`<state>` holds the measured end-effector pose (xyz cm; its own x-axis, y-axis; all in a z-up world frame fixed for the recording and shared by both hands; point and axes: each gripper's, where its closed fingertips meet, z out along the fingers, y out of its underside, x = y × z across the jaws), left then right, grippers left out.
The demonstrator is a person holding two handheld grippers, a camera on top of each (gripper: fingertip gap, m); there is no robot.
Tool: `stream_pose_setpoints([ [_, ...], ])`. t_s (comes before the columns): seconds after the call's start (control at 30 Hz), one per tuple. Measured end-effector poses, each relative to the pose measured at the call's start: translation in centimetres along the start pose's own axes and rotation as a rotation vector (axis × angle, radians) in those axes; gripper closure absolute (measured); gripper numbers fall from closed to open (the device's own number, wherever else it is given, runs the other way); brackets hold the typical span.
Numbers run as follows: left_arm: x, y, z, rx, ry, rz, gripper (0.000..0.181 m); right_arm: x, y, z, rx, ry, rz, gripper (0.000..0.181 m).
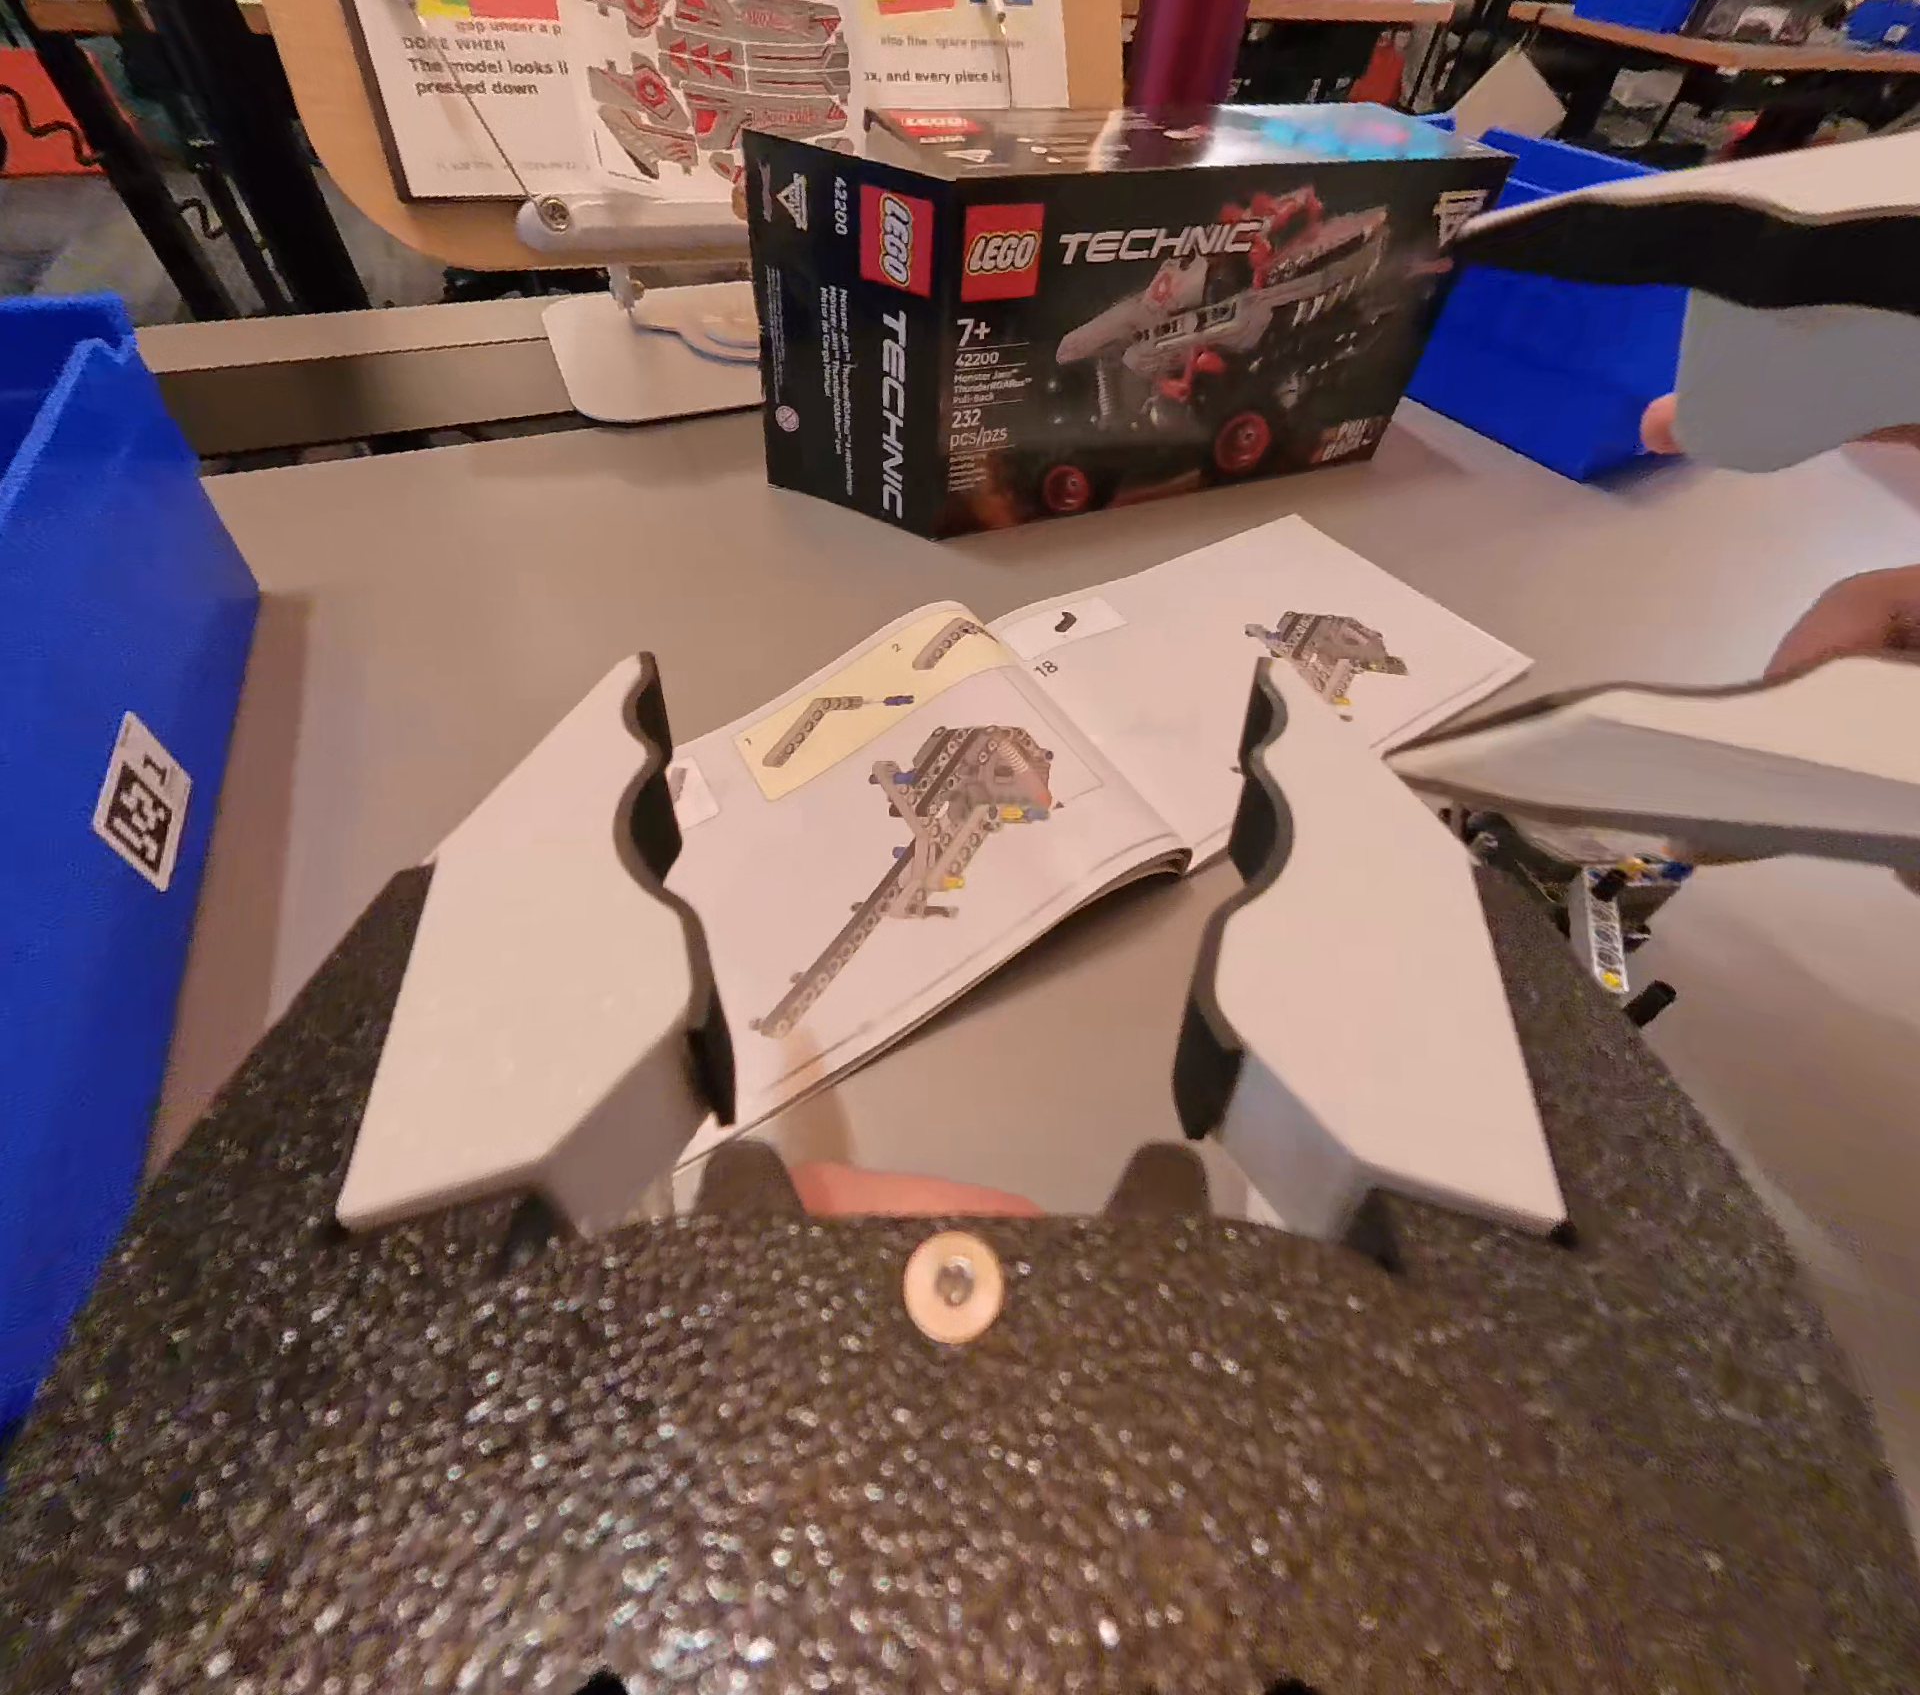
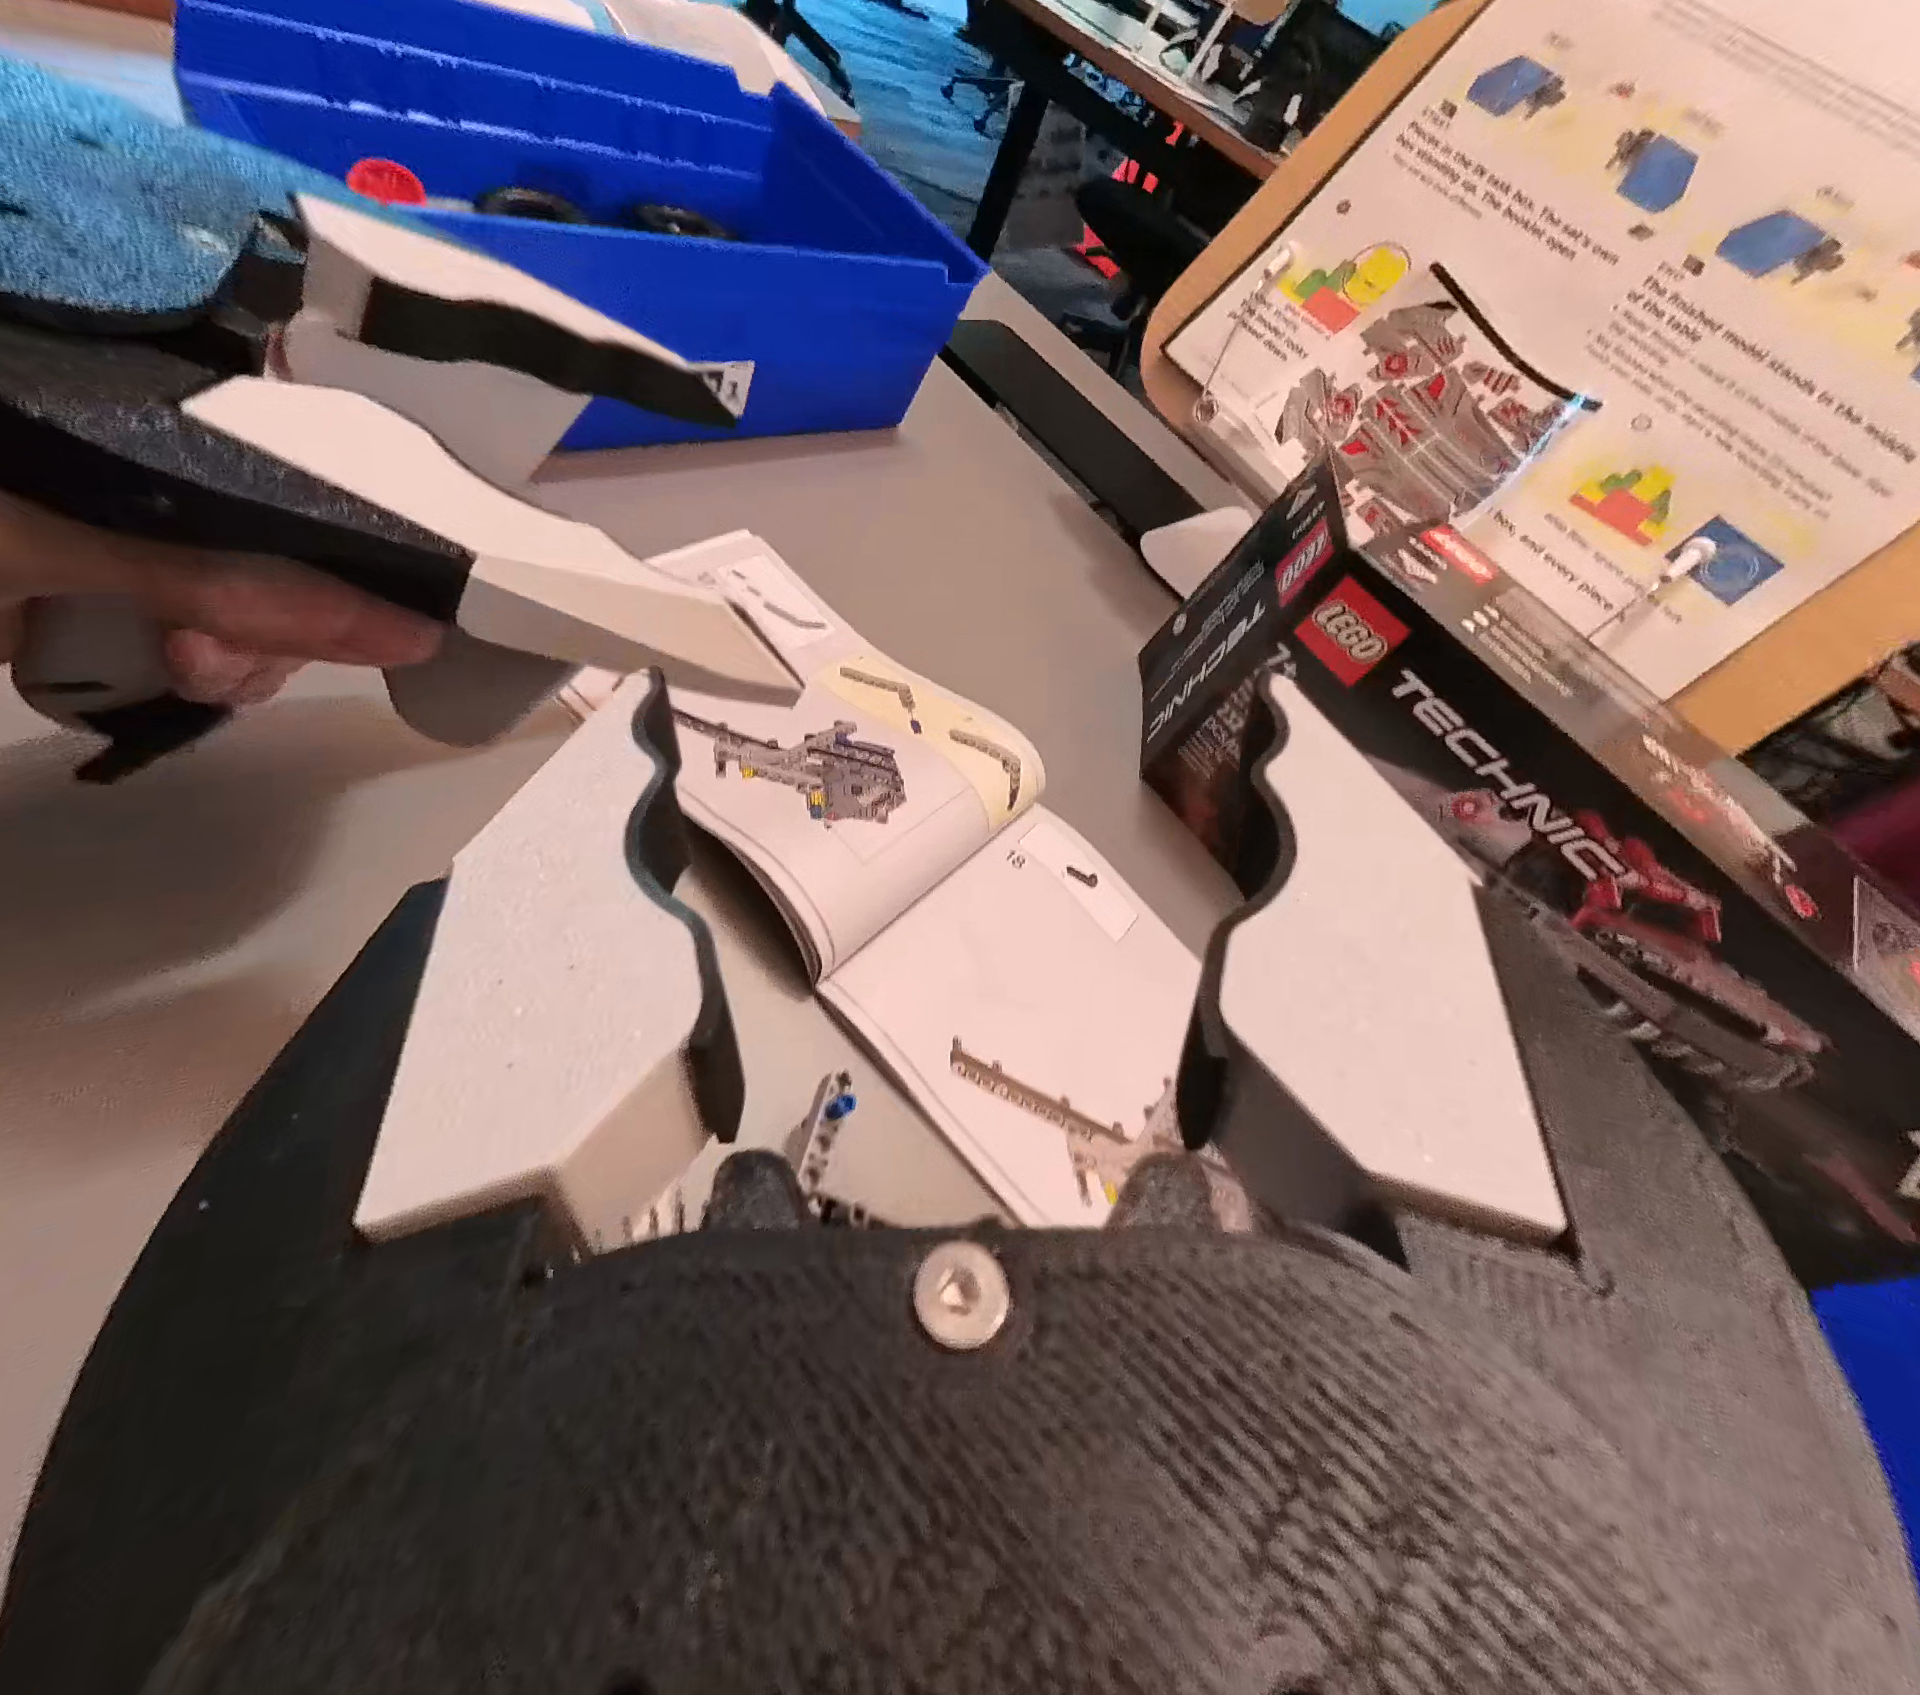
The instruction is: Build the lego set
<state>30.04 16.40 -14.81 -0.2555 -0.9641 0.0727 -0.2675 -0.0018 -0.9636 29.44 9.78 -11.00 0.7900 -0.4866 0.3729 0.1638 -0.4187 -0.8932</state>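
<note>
The left gripper (image 1: pixel 951 824) is being held over the grey surface (image 1: pixel 520 565) with its white fingers (image 1: pixel 540 949) spread wide and nothing between them — the open white instruction booklet (image 1: pixel 1039 772) is being framed in the gap. The right gripper (image 2: pixel 961 897) is likewise being held wide apart and empty, above the same booklet (image 2: pixel 997 949). A partly built grey lego assembly (image 2: pixel 821 1136) is lying on the surface just near of the booklet's right page. The black cardboard lego box (image 1: pixel 1101 326) is standing beyond the booklet, and a blue plastic bin (image 2: pixel 623 191) with black wheels inside is sitting at the far left.
</note>
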Motion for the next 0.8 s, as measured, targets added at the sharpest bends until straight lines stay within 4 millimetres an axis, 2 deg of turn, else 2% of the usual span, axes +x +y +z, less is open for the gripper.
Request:
stream_pose_setpoints([
  [0.07,-0.5,-0.1,-0.2,0.006,-0.027,-0.010,0.073,0.4,-0.6,0.2,0.020,-0.003,0.001,0.076],
  [0.17,-1.4,-0.8,-1.0,0.042,-0.053,-0.004,0.078,1.8,-0.3,0.4,0.002,0.059,-0.049,0.079],
  [0.3,-4.2,-0.4,-2.3,0.018,-0.165,0.073,0.082,2.0,0.0,0.9,-0.007,0.033,-0.039,0.081],
  [0.4,-6.4,-0.8,-4.1,0.021,-0.202,0.063,0.085,3.2,0.6,0.8,-0.007,0.035,-0.055,0.080],
  [0.57,-13.2,-1.2,-8.0,-0.036,-0.322,0.093,0.094,6.6,1.9,0.1,0.008,0.069,-0.019,0.078],
  [0.67,-17.6,-1.0,-10.0,-0.098,-0.374,0.106,0.112,9.0,2.4,-0.4,0.032,0.126,-0.019,0.080],
  [0.8,-22.7,0.6,-11.0,-0.317,-0.358,0.211,0.127,11.3,5.4,-0.1,-0.038,0.143,-0.045,0.080],
])
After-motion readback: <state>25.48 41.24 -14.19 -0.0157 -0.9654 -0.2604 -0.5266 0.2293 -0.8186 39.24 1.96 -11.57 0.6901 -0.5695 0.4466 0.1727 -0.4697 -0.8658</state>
